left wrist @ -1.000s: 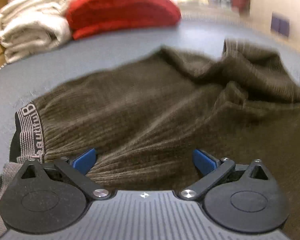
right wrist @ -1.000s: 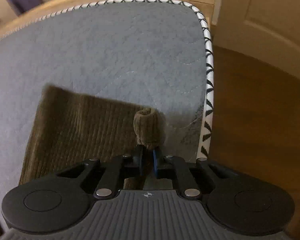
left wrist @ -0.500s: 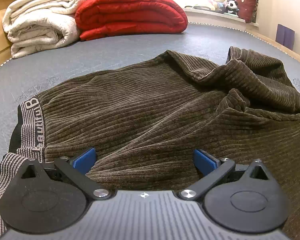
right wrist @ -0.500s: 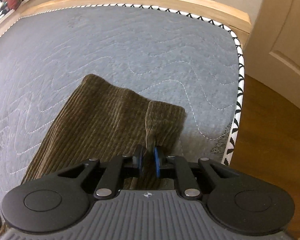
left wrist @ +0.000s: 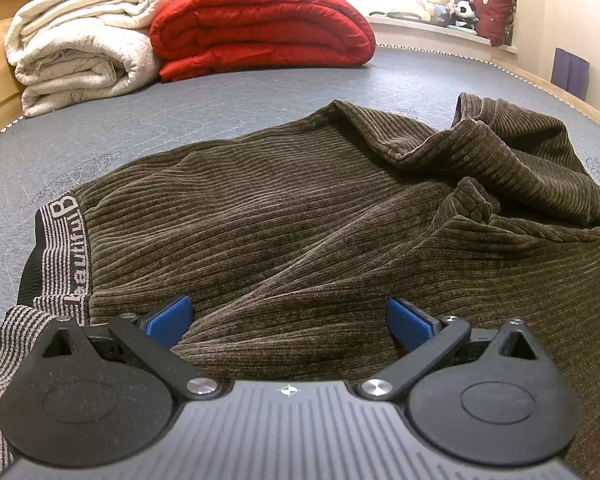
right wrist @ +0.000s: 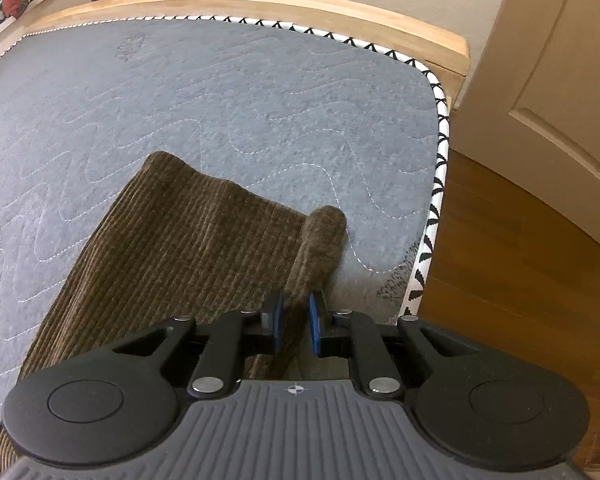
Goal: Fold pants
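Brown corduroy pants [left wrist: 300, 232] lie rumpled on the grey mattress [left wrist: 180, 120], with a striped waistband [left wrist: 66, 248] at the left. My left gripper [left wrist: 288, 320] is open, its blue pads just above the fabric near the waist. In the right wrist view a pant leg [right wrist: 188, 240] lies on the mattress [right wrist: 220, 100] near its corner. My right gripper [right wrist: 296, 320] is shut on the hem corner of the pant leg, which sticks up between the pads.
A folded red quilt [left wrist: 260, 28] and a cream blanket [left wrist: 80, 52] are stacked at the far end. The wooden bed frame [right wrist: 260, 0], the mattress's patterned edge [right wrist: 436, 184], wood floor [right wrist: 520, 260] and a door [right wrist: 560, 80] lie to the right.
My right gripper has moved the hem corner back from the mattress edge, toward the middle, and the leg lies flatter. My left gripper has barely moved; its view has sharpened.
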`<state>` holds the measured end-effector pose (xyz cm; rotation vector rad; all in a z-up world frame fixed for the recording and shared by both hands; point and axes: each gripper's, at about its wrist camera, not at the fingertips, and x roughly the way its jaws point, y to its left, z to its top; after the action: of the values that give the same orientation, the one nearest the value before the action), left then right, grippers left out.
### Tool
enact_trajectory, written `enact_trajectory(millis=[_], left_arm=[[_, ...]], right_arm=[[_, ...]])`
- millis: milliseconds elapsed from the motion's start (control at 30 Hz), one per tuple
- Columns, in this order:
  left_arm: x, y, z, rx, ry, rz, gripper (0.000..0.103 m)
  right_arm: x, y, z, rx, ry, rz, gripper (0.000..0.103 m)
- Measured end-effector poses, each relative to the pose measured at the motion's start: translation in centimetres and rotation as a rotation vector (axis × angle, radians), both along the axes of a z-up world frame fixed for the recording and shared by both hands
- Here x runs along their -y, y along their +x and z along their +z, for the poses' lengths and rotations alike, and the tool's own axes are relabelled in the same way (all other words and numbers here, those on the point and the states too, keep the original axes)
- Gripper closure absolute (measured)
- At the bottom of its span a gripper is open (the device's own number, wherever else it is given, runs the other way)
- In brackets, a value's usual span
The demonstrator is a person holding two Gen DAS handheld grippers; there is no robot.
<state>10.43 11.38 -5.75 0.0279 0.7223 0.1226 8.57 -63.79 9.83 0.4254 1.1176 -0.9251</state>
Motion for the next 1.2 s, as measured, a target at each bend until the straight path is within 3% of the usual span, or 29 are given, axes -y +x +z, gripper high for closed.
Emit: enact_trajectory(millis=[167, 333, 467, 500, 533, 600, 800, 967, 1033, 1100, 1200], left_arm=[[0.0, 0.0, 0.0, 0.0, 0.0, 0.0, 0.0], [0.0, 0.0, 0.0, 0.0, 0.0, 0.0, 0.0], [0.0, 0.0, 0.0, 0.0, 0.0, 0.0, 0.0], [0.0, 0.0, 0.0, 0.0, 0.0, 0.0, 0.0], [0.0, 0.0, 0.0, 0.0, 0.0, 0.0, 0.0], [0.0, 0.0, 0.0, 0.0, 0.0, 0.0, 0.0], [0.0, 0.0, 0.0, 0.0, 0.0, 0.0, 0.0], [0.0, 0.0, 0.0, 0.0, 0.0, 0.0, 0.0], [0.0, 0.0, 0.0, 0.0, 0.0, 0.0, 0.0], [0.0, 0.0, 0.0, 0.0, 0.0, 0.0, 0.0], [0.0, 0.0, 0.0, 0.001, 0.001, 0.0, 0.0]], right_arm=[[0.4, 0.2, -0.4, -0.001, 0.01, 0.017, 0.077], [1.1, 0.2, -0.9, 0.006, 0.041, 0.02, 0.06], [2.0, -0.5, -1.2, 0.041, 0.079, 0.016, 0.059], [2.3, -0.7, -1.1, 0.053, 0.087, 0.019, 0.066], [2.5, -1.0, -1.1, 0.058, 0.088, 0.026, 0.087], [3.1, -1.7, -1.0, 0.053, 0.082, 0.04, 0.101], [6.7, -5.3, 0.0, 0.104, 0.064, 0.003, 0.102], [8.3, -6.6, 0.0, 0.228, 0.169, 0.091, 0.094], [8.3, -6.4, -0.6, 0.234, 0.226, 0.108, 0.067], [8.2, -6.0, -1.5, 0.198, 0.257, 0.093, 0.055], [8.1, -5.3, -2.6, 0.179, 0.309, 0.044, 0.055]])
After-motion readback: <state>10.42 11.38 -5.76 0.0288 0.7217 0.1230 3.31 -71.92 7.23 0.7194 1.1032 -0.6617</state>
